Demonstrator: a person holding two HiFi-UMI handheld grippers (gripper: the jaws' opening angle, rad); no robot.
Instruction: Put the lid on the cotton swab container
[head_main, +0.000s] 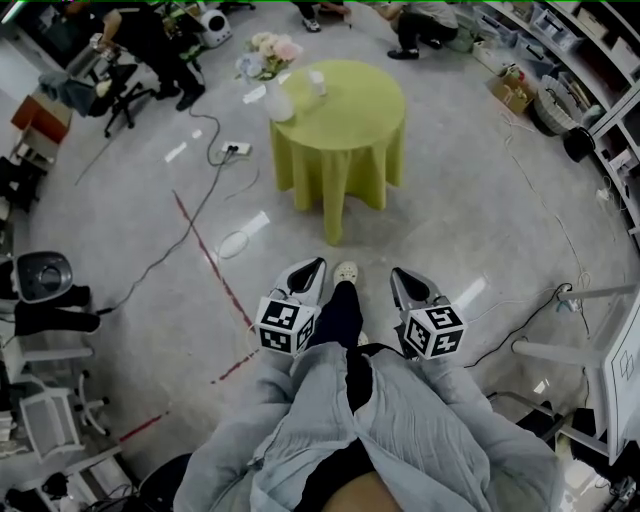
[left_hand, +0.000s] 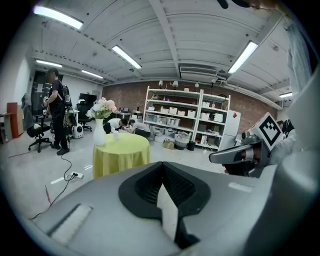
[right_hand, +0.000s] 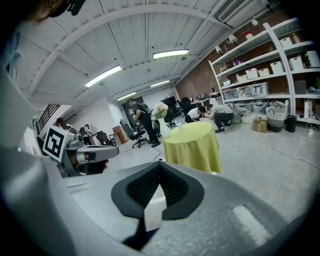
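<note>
Left gripper (head_main: 316, 264) and right gripper (head_main: 396, 273) both pinched together, nothing in them, well short of the green table's (head_main: 372, 112) near edge, with bare floor (head_main: 430, 225) between.

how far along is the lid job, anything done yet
Done: nothing that shows. The person stands well back from the green-clothed table, where a small white container sits beside a vase; it is too small to tell whether a lid is on.
In hand: nothing. The left tool and right tool are both shut and empty.
Left: walk up, find the lid, pick it up, fit it.
</note>
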